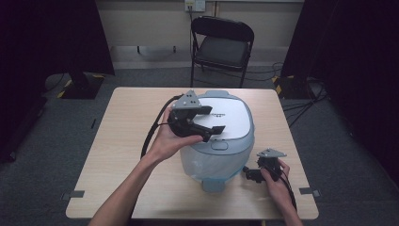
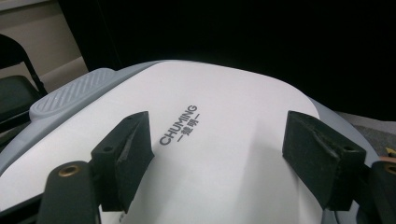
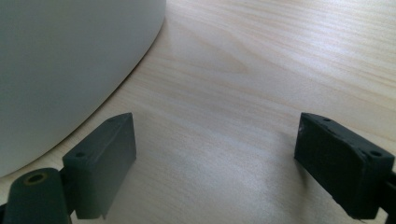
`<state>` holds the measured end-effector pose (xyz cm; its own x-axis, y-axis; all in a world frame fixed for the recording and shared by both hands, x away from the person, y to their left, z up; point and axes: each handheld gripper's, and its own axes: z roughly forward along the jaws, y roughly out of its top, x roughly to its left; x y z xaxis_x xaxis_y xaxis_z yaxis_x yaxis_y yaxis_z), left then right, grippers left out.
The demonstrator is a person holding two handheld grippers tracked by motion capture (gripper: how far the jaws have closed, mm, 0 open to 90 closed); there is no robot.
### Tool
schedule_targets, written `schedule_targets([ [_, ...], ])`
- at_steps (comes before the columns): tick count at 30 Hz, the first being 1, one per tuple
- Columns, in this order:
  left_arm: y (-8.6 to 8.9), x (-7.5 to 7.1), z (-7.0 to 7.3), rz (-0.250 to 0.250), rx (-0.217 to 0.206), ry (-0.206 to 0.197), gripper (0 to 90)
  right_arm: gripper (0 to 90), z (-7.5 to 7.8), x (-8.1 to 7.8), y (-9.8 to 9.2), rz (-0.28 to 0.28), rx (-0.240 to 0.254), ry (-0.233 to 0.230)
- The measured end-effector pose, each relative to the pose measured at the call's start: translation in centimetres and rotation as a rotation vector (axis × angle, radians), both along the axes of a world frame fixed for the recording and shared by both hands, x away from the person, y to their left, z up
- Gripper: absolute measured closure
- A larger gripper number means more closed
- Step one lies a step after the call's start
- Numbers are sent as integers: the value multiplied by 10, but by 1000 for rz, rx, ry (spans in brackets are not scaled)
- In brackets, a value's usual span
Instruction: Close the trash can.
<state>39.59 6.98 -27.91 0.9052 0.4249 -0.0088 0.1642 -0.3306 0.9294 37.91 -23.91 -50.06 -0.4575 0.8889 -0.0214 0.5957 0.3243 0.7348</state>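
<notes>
A rice cooker [image 1: 226, 141] with a white lid [image 1: 230, 117] and a pale blue body stands in the middle of the table. My left gripper [image 1: 214, 120] hovers just over the lid's left part, open, with nothing between its jaws. In the left gripper view the lid [image 2: 224, 102] bears the dark lettering "CHUMING" [image 2: 179, 125], and my left gripper [image 2: 217, 154] spans it without touching. My right gripper [image 1: 248, 173] rests low by the cooker's front right. It [image 3: 215, 154] is open over bare wood, with the cooker's wall [image 3: 60, 60] at the left.
The wooden table [image 1: 127, 136] has free room left and behind the cooker. A ribbed grey handle [image 2: 70, 95] sits at the lid's rear. A black folding chair [image 1: 221, 44] stands beyond the far edge. Cables [image 1: 306, 101] lie on the floor at the right.
</notes>
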Motion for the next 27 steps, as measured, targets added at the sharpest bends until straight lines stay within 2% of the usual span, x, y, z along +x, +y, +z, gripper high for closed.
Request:
schedule_targets([
  [6, -1, -2, -1, -29, 6, -17, 238, 115, 0, 0, 0, 0, 1, 1],
  [10, 0, -4, -2, -26, 6, -23, 248, 116, 0, -1, 1, -4, 5, 6],
  [11, 0, -5, -1, -37, 15, -30, 264, 115, 0, -1, 1, -4, 5, 7],
  [13, -2, -5, 1, -37, 34, -17, 272, 115, 0, -1, 1, -4, 5, 7],
  [14, -2, -5, 3, -45, 58, -18, 286, 115, 0, -1, 1, -4, 5, 6],
  [15, -3, -5, 3, -47, 79, -30, 329, 116, 0, 0, 0, -4, 2, 3],
  [16, -3, -6, 3, -44, 80, -31, 351, 116, 0, -1, 1, -6, 6, 7],
  [20, -2, -4, 3, -42, 67, -28, 351, 116, 0, -1, 1, -9, 6, 7],
  [23, 0, -5, -1, -43, 27, -33, 329, 116, 0, -1, 1, -8, 7, 8],
  [27, 16, 2, -4, 4, -41, 16, 251, 116, 0, -1, 1, -8, 3, 2],
])
